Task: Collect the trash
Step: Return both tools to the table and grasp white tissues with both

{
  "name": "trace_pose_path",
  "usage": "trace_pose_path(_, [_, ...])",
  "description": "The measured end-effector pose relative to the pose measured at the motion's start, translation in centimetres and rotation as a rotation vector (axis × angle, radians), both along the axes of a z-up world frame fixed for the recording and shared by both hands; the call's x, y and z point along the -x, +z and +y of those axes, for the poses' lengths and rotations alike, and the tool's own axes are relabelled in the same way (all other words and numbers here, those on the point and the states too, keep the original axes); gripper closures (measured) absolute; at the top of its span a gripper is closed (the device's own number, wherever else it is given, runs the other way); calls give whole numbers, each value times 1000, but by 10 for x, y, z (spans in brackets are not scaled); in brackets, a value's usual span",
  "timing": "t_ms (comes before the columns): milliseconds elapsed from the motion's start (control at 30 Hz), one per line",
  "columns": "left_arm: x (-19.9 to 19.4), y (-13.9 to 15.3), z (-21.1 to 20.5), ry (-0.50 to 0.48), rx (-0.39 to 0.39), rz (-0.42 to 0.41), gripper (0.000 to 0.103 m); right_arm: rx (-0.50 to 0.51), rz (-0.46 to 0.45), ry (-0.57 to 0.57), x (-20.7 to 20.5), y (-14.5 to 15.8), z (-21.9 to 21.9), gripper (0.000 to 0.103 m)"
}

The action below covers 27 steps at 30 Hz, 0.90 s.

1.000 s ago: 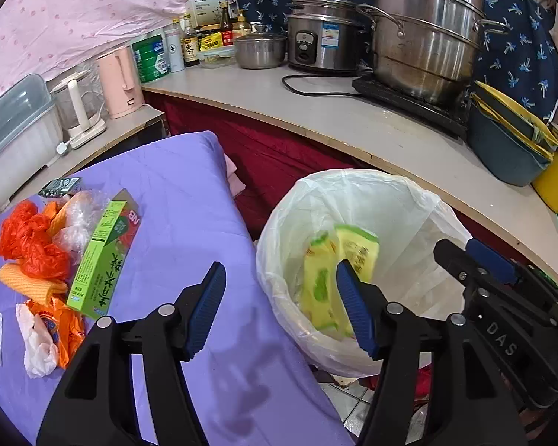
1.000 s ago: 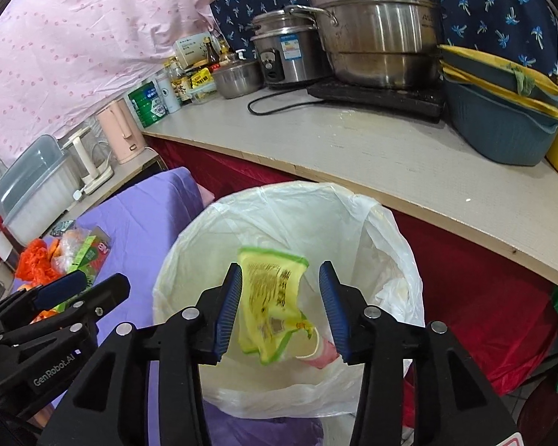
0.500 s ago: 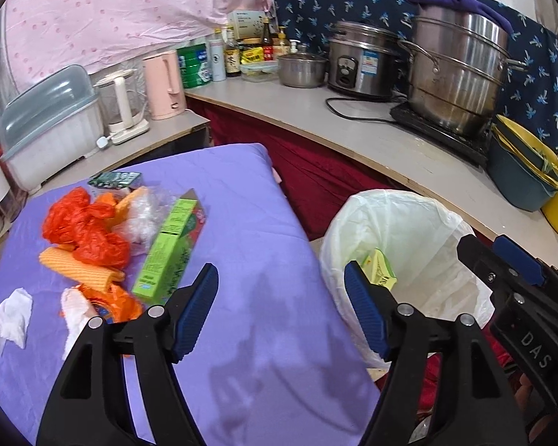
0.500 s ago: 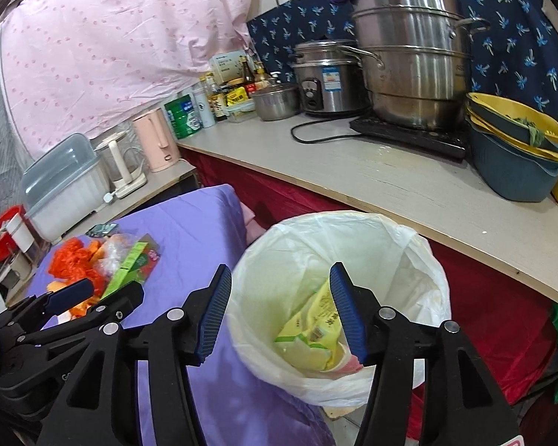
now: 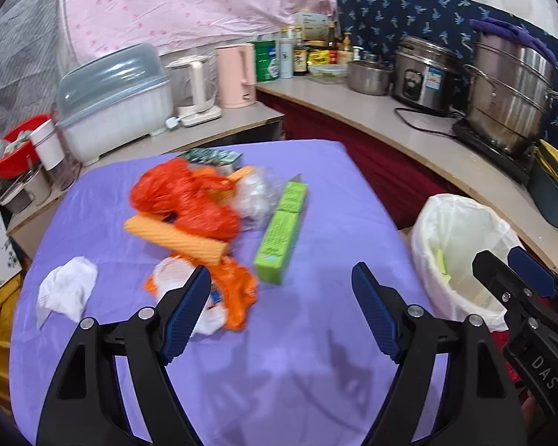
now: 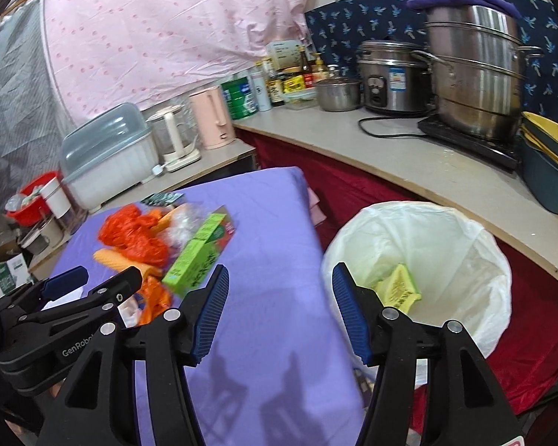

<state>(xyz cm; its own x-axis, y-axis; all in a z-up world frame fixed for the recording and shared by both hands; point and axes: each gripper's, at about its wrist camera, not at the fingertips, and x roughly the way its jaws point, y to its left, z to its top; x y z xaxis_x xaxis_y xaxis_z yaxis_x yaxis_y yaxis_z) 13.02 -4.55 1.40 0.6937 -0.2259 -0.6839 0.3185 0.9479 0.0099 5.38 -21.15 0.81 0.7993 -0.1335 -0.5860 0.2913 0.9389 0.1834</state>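
Both tongs empty: left tongs [image 5: 281, 312] opening, right tongs [image 6: 281, 312] apart. Green box [image 5: 282, 232] lies on the purple surface [image 5: 316, 353] left of the bin [image 5: 461, 256], long axis pointing away from me, nearest my left.

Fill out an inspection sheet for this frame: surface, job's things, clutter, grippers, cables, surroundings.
Surface: purple tablecloth, bare near the grippers.
Job's things: orange plastic bag, green carton, white tissue on the cloth; yellow wrappers in the lined trash bin.
Clutter: nothing seen beyond the trash.
Grippers: left gripper opening, empty; right gripper empty, jaws apart.
Cables: black cord on the counter.
Surroundings: steamer pot, rice cooker, pink kettle.
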Motion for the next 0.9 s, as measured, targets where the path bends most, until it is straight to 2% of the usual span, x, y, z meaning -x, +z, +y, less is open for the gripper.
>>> trace_pose_path(600, [-25,-35,154,259,-46,73,28,-14,104,194,-42,-35,113,46])
trace_pose_path(900, [-49,-52,226,384,-52,101,21,-19,156,282,-78,-58,164,46])
